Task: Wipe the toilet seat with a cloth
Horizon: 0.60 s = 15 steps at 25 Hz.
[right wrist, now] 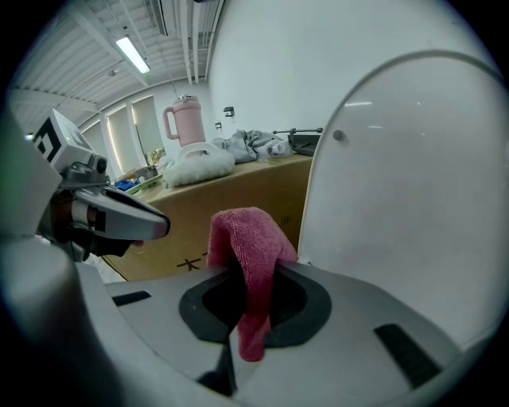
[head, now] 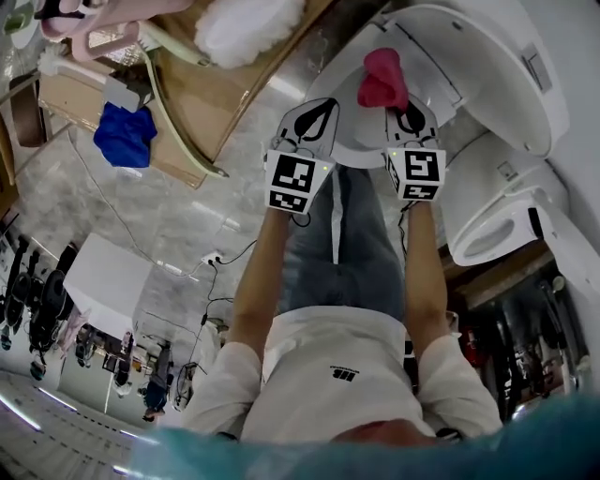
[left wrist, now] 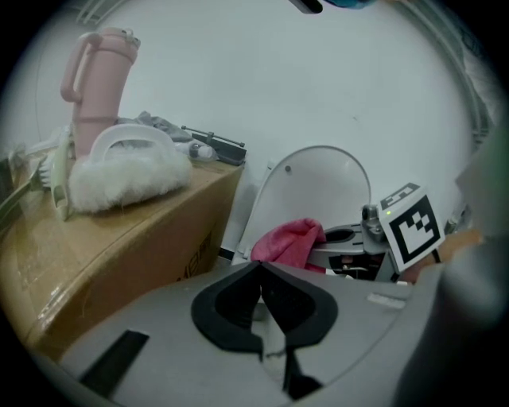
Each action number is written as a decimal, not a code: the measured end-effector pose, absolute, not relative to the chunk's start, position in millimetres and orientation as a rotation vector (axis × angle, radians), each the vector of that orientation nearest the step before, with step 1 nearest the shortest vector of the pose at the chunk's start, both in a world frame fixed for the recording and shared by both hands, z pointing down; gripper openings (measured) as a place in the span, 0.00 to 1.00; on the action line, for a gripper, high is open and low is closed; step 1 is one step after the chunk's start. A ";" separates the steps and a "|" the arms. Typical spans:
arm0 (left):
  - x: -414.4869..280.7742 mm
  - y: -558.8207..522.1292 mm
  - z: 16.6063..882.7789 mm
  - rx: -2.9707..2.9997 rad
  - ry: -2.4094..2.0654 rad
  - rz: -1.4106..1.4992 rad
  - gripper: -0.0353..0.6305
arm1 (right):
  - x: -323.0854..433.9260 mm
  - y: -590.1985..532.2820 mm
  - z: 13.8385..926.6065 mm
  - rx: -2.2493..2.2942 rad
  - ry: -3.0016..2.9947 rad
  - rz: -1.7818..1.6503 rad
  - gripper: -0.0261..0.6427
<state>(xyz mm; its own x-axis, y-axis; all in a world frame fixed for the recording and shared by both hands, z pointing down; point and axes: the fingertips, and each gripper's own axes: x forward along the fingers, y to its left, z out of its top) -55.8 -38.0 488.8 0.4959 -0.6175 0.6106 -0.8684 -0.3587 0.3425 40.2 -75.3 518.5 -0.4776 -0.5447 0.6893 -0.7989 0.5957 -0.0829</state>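
Note:
My right gripper (head: 405, 108) (right wrist: 250, 278) is shut on a pink cloth (head: 382, 80) (right wrist: 248, 238), which bunches above the jaws and hangs down between them. It hovers in front of the white toilet, whose lid (head: 487, 66) (right wrist: 413, 199) stands raised. The seat rim (head: 361, 155) shows just under both grippers. My left gripper (head: 319, 111) (left wrist: 261, 269) is beside the right one, its jaws shut with nothing between them. In the left gripper view the pink cloth (left wrist: 288, 241) shows against the lid (left wrist: 318, 179).
A cardboard box (head: 225, 94) (left wrist: 111, 238) stands left of the toilet and carries a white fluffy item (head: 248, 28) and a pink tumbler (left wrist: 99, 79). A blue cloth (head: 125, 134) lies by the box. A second white toilet (head: 492, 230) stands at the right. Cables cross the floor.

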 end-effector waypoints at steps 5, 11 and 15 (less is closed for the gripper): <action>-58.3 -47.2 513.2 2.111 -1.193 0.521 0.07 | 38.4 -84.1 545.9 1.063 -2.178 0.532 0.07; -67.3 -53.5 542.4 2.081 -1.193 0.518 0.07 | 34.4 -94.1 572.6 1.040 -2.158 0.508 0.07; -66.5 -59.3 558.0 2.084 -1.181 0.516 0.07 | 28.8 -107.5 590.2 1.027 -2.152 0.483 0.07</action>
<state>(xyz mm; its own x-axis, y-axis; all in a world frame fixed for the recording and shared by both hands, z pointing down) -66.5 -59.3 558.0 0.5101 -0.5917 0.6242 -0.8600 -0.3592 0.3623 28.8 -107.5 590.2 -0.4458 -0.5277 0.7231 -0.7862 0.6171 -0.0344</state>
